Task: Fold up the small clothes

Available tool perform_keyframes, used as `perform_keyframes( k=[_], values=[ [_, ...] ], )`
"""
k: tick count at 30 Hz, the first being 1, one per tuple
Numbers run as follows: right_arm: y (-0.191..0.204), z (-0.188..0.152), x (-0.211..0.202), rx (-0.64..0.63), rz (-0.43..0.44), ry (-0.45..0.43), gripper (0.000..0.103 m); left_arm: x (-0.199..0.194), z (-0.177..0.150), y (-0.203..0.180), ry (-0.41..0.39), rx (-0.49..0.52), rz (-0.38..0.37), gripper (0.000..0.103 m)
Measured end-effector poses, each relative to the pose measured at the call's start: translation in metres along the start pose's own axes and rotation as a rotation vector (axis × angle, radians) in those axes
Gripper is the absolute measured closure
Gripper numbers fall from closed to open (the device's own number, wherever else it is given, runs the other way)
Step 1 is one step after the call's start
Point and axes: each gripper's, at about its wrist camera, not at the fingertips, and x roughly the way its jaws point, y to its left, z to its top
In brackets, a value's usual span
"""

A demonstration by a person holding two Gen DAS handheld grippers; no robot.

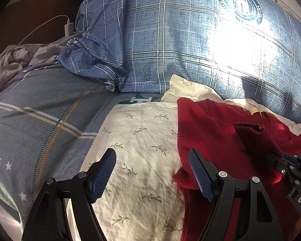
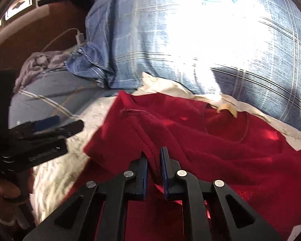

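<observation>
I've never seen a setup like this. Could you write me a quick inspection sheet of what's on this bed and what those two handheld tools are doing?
Surface: a bed with a blue checked cover; a cream leaf-print cloth is spread on it.
Job's things: a red garment lies rumpled on the cream cloth, one edge lifted.
Clutter: a big blue checked pillow behind, and a grey crumpled cloth at the far left.
Grippers: the left tool is open and empty above the cream cloth; the right tool is shut on a fold of the red garment.
Cables: a white charger with its cord beside the pillow.
Surroundings: a dark wooden headboard; strong sunlight on the pillow.
</observation>
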Motion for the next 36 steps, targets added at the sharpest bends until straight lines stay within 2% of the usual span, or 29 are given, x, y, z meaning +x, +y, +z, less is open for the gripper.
perform_keyframes(
  k=[2,6,10,12,15,18,21,26,28,30,32,33,34,36],
  values=[
    [0.008,-0.005,0.010,-0.012,0.011,0.025,0.089,-0.001,0.000,0.000,0.001,0.001,0.002,0.029],
    [0.011,-0.018,0.030,0.019,0.050,0.125,0.074,-0.004,0.000,-0.001,-0.002,0.014,0.010,0.029],
    [0.004,-0.017,0.010,0.047,0.089,0.095,0.052,-0.005,0.000,-0.001,0.005,0.011,0.001,0.029],
    [-0.008,-0.018,-0.010,0.072,0.081,0.058,0.051,-0.005,0.000,0.001,0.015,-0.005,-0.026,0.029],
    [-0.038,-0.022,-0.043,0.111,0.009,0.010,0.050,-0.008,0.001,0.006,0.017,-0.053,-0.091,0.029],
    [-0.077,-0.032,-0.072,0.182,-0.070,-0.026,0.048,-0.009,0.001,0.003,0.022,-0.058,-0.142,0.029],
    [-0.119,-0.044,-0.096,0.283,-0.132,-0.048,0.045,-0.007,0.000,-0.009,0.042,-0.049,-0.203,0.029],
    [-0.173,-0.069,-0.124,0.441,-0.185,-0.069,0.045,0.009,0.001,-0.040,0.092,0.027,-0.235,0.032],
    [-0.187,-0.078,-0.129,0.475,-0.199,-0.068,0.045,0.020,0.000,-0.057,0.117,0.073,-0.234,0.042],
    [-0.192,-0.083,-0.130,0.480,-0.220,-0.065,0.045,0.029,-0.001,-0.071,0.134,0.128,-0.198,0.071],
    [-0.200,-0.084,-0.129,0.480,-0.246,-0.056,0.045,0.031,0.004,-0.079,0.125,0.162,-0.174,0.084],
    [-0.203,-0.084,-0.129,0.481,-0.252,-0.055,0.045,0.029,0.008,-0.079,0.118,0.162,-0.183,0.096],
    [-0.207,-0.085,-0.129,0.483,-0.253,-0.053,0.044,0.024,0.015,-0.077,0.106,0.153,-0.214,0.102],
    [-0.214,-0.082,-0.126,0.488,-0.245,-0.050,0.039,0.013,0.027,-0.074,0.083,0.142,-0.244,0.103]
  ],
)
